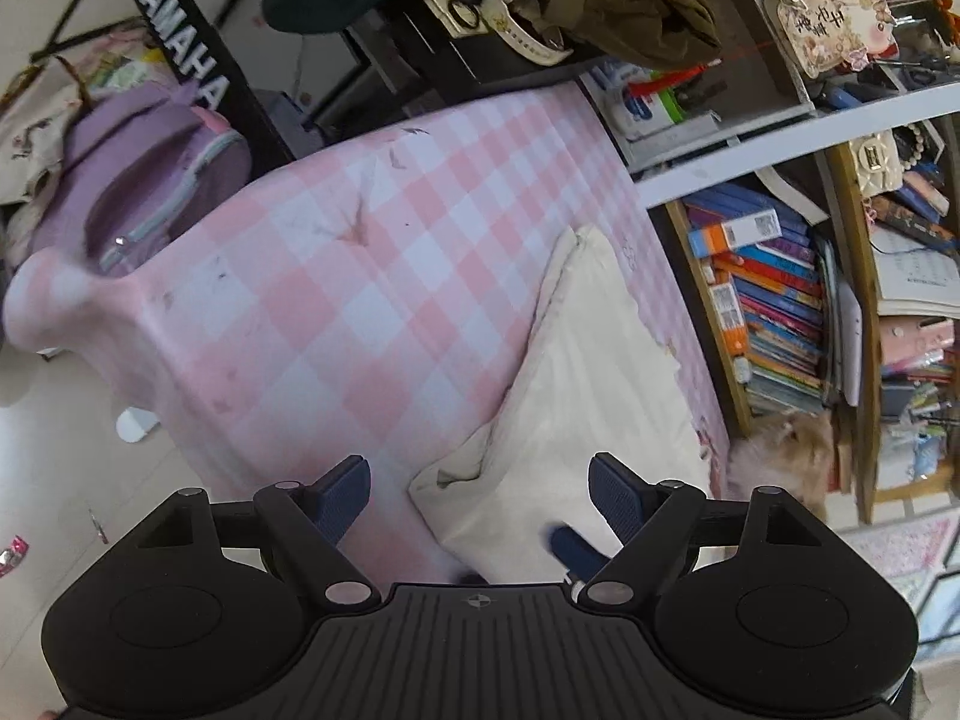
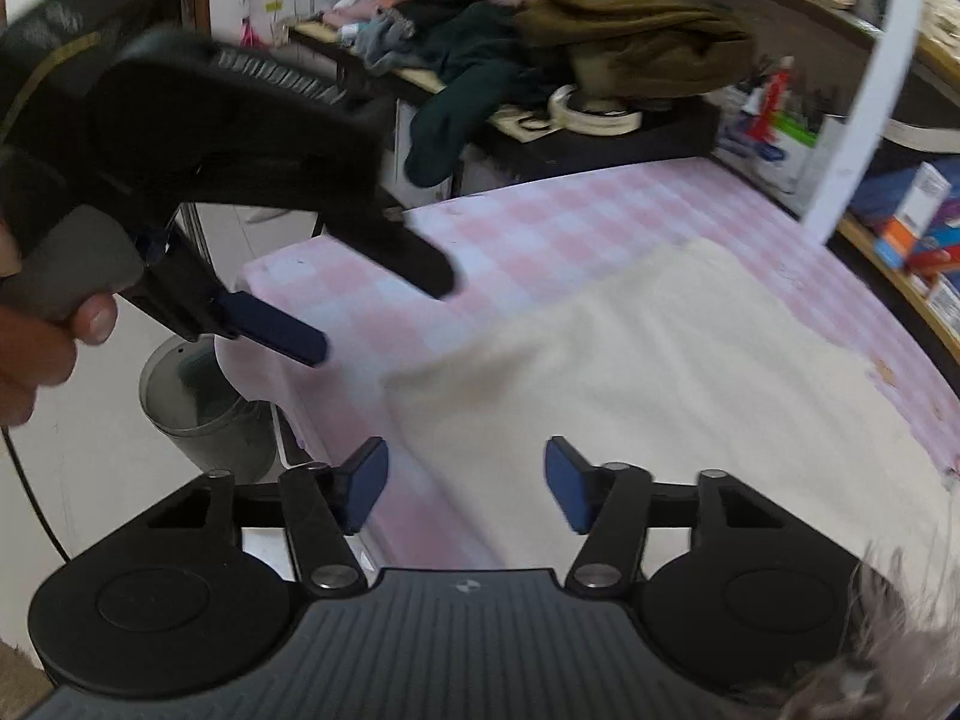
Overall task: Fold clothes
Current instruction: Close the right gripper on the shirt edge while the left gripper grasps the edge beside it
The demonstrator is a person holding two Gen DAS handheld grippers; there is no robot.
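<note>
While both claws hover empty, cream garment (image 1: pixel 576 372) lies flat on pink-checked counter (image 1: pixel 336 276).
Left claw (image 1: pixel 480 501) and right claw (image 2: pixel 465 483) stand wide apart, gripping nothing (garment shows layered edges; fold stage cannot be settled: partly folded or finished).

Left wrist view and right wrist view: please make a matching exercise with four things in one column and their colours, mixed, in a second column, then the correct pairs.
Things:
1. garment lying on the table
2. tablecloth
3. backpack
4. bin on the floor

Colours:
A. grey
B. cream
C. purple
D. pink and white checks

Pairs: 1-B, 2-D, 3-C, 4-A
</note>
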